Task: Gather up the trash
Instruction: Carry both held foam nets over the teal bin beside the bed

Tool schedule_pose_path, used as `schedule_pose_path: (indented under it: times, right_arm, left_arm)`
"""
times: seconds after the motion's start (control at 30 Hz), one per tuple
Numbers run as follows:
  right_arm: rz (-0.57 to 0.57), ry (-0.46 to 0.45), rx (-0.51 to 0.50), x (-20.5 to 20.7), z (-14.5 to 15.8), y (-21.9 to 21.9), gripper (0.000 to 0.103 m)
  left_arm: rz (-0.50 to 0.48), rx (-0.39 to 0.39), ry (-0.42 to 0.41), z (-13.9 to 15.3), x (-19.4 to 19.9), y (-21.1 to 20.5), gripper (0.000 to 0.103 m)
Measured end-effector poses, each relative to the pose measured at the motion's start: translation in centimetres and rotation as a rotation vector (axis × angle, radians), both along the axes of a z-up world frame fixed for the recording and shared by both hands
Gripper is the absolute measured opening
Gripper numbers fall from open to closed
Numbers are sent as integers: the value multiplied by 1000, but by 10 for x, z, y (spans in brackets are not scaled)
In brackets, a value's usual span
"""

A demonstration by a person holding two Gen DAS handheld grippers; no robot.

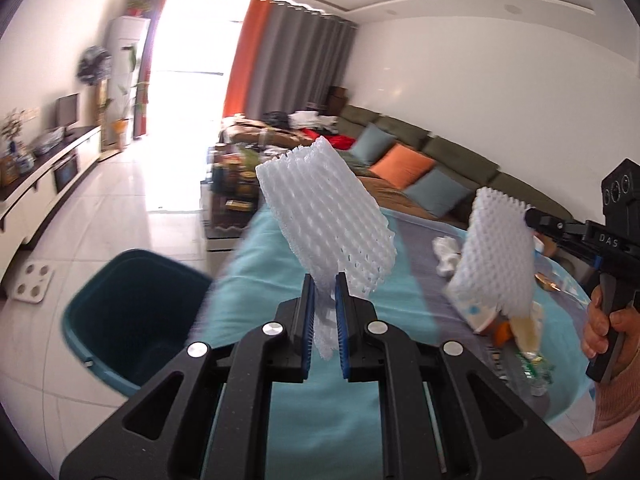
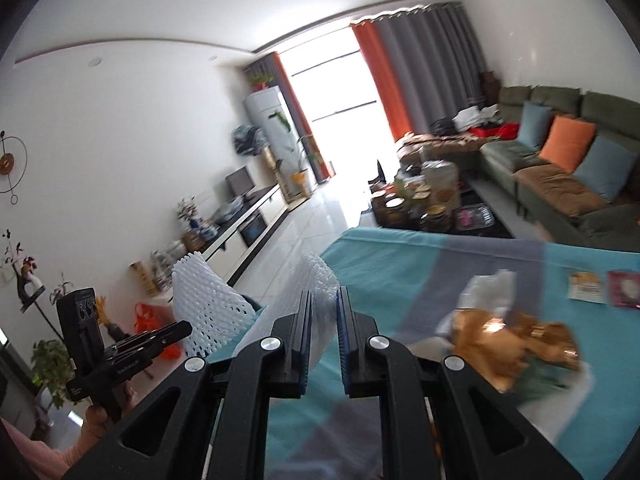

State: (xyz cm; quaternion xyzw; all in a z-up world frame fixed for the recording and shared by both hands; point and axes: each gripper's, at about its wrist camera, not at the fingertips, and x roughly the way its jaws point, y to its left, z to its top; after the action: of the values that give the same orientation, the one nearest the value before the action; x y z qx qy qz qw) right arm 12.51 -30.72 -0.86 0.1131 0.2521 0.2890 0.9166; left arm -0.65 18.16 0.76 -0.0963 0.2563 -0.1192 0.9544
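My left gripper [image 1: 323,284] is shut on a white foam net sleeve [image 1: 324,216] and holds it upright above the teal-covered table [image 1: 312,408], right of a dark teal bin [image 1: 136,312] on the floor. My right gripper [image 2: 323,300] is shut on a second white foam net sleeve [image 2: 308,304]; that sleeve also shows in the left wrist view [image 1: 496,256], held in the air over the table. The left gripper's sleeve shows in the right wrist view [image 2: 208,308] at the left. A white crumpled tissue [image 1: 448,252] and brown and gold wrappers [image 2: 508,340] lie on the table.
A cluttered coffee table [image 2: 424,200] stands beyond the table. A green sofa [image 2: 560,168] with cushions runs along the right wall. A TV cabinet [image 1: 44,176] lines the left wall. A white scale [image 1: 32,282] lies on the floor by the bin. Two packets [image 2: 604,286] lie at the table's far right.
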Motion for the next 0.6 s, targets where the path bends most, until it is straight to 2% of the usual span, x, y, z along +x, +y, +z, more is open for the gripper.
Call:
schedule_pose_path:
  times: [0.13, 0.4, 0.6]
  right_arm:
    - [84, 55, 23, 35, -7, 52, 11]
    - [132, 101, -2, 73, -14, 131, 11]
    - [154, 131, -48, 96, -22, 180, 11]
  left_arm:
    - [83, 6, 15, -2, -1, 36, 11]
    - [218, 18, 80, -17, 4, 100, 11]
    - [270, 14, 149, -40, 10, 142, 11]
